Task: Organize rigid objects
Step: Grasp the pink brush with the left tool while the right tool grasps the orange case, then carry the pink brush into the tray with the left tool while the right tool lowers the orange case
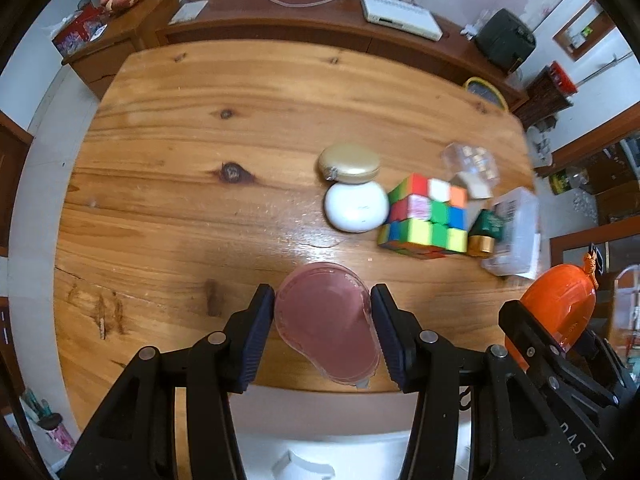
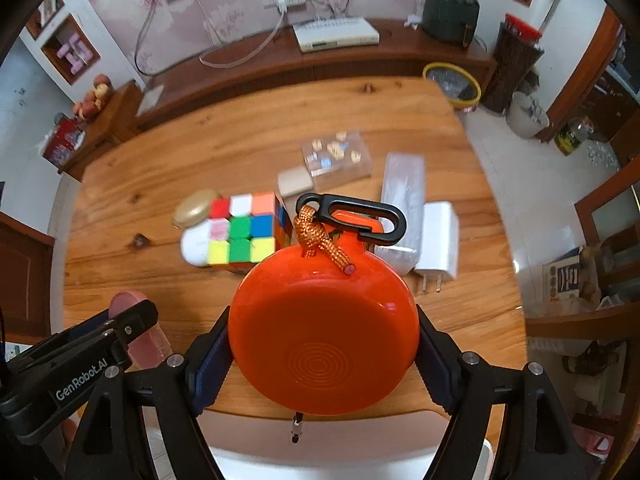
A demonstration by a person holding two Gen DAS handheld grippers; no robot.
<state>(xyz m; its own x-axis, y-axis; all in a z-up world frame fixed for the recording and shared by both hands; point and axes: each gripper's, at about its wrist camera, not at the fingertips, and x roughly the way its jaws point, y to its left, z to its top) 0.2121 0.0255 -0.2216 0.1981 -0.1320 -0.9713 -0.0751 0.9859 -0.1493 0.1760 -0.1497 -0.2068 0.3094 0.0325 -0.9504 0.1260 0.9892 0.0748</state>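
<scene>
Left gripper [image 1: 323,334] pinching a pink case [image 1: 326,328] above the near edge of the table [image 1: 192,128]. Right gripper [image 2: 324,354] clamped on an orange disc [image 2: 324,332], likewise above the near edge. Puzzle cube [image 1: 426,216] near the right edge, beside a white jar [image 1: 356,206].

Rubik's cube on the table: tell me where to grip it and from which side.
Take the Rubik's cube from above, claw across its front and back faces. Those flat faces look free, while the white jar crowds its left and a small green box its right.
</scene>
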